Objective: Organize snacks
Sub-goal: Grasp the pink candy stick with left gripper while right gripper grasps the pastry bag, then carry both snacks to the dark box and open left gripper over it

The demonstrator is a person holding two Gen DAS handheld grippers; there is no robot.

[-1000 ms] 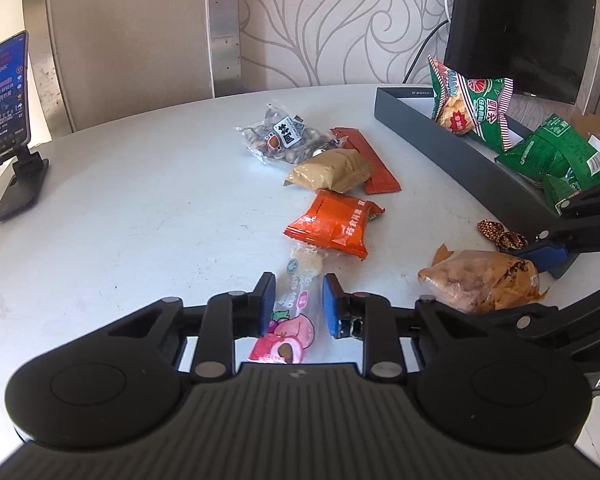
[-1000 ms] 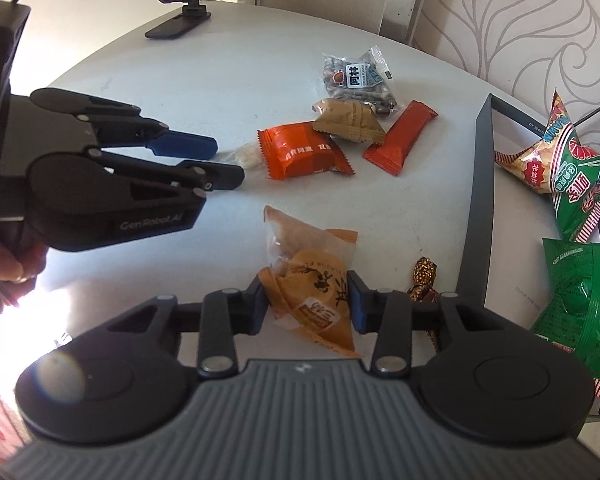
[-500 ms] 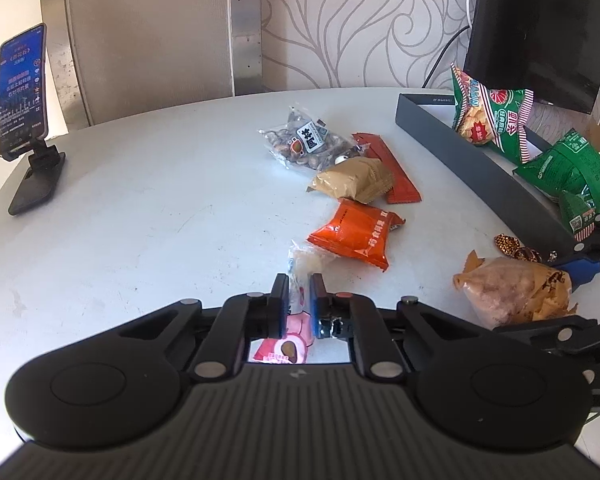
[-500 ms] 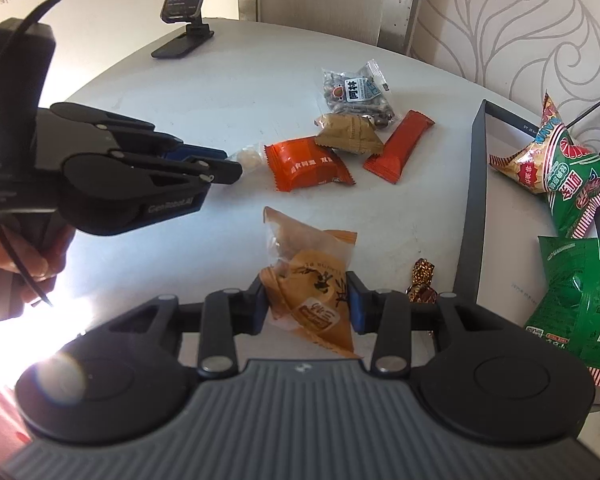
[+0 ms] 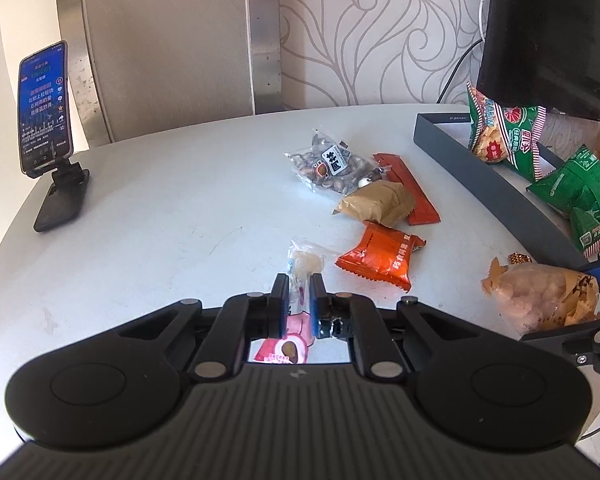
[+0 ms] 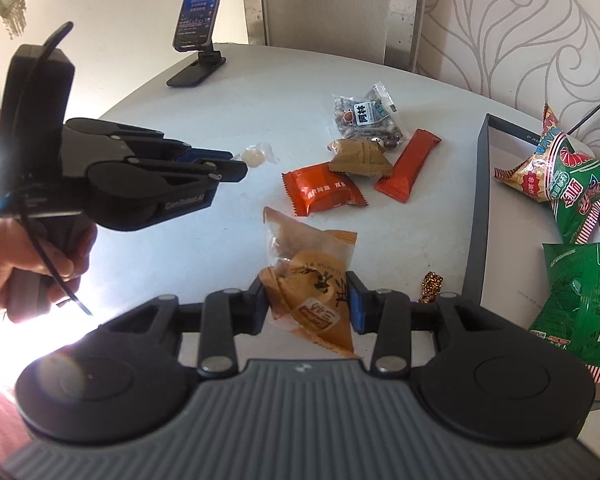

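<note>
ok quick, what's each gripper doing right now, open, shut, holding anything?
Left gripper: shut on the pink candy packet.
Right gripper: shut on the orange pastry bag.

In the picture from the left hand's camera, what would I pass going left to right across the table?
Phone on its stand → pink-and-clear snack packet held in the left gripper → orange packet → tan pastry bag → green snack bags in the dark tray.

We read "GenRobot.AI" on the left gripper [image 6: 224,166] at mid left of the right wrist view. The phone [image 5: 43,106] at upper left and the snack packs carry print too small for us to read.
</note>
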